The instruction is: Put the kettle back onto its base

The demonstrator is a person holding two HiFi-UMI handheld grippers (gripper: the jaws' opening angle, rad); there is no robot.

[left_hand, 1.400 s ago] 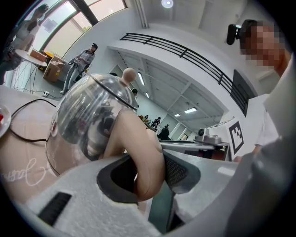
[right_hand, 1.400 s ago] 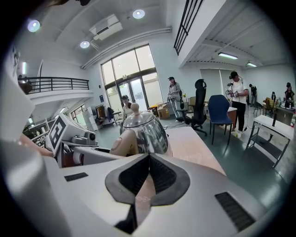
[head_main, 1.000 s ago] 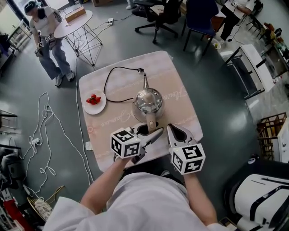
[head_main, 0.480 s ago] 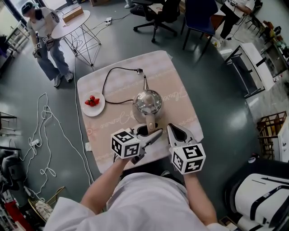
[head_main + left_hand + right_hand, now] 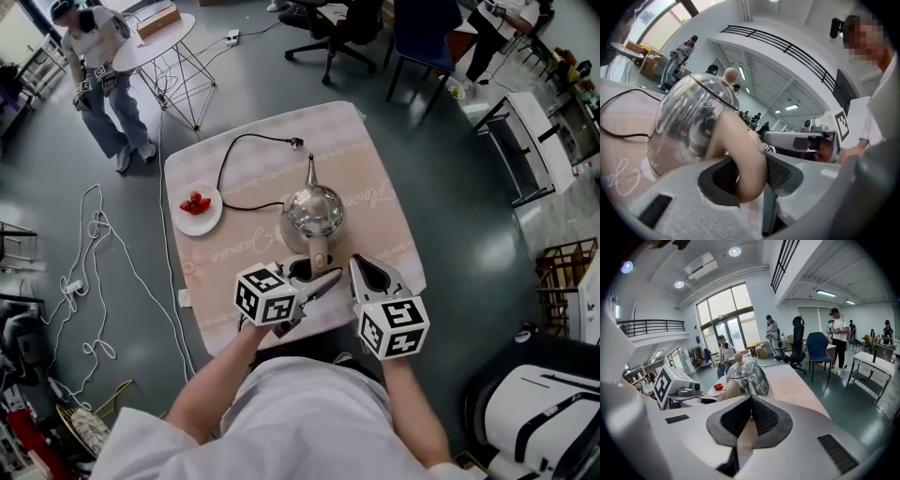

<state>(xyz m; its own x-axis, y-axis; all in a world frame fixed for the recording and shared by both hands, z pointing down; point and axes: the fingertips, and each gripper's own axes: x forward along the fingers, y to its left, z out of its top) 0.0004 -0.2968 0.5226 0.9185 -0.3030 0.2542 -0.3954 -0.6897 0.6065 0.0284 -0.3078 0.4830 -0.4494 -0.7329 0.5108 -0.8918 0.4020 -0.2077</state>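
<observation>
A shiny steel kettle (image 5: 314,212) with a beige handle (image 5: 320,256) stands near the middle of the pink-clothed table (image 5: 375,159). A pale base rim (image 5: 285,236) shows under its left side, and I cannot tell how it is seated. My left gripper (image 5: 314,273) is shut on the handle (image 5: 740,154), with both pads against it below the kettle body (image 5: 689,122). My right gripper (image 5: 362,266) rests just right of the handle, shut with nothing in it (image 5: 751,404). From there the kettle (image 5: 745,376) stands close ahead.
A black cord (image 5: 230,159) runs from the kettle's left side to a loose plug (image 5: 296,142) at the far edge. A white plate of strawberries (image 5: 197,208) sits on the left. Off the table are a person (image 5: 103,66), a round white table (image 5: 155,42), chairs and floor cables (image 5: 94,281).
</observation>
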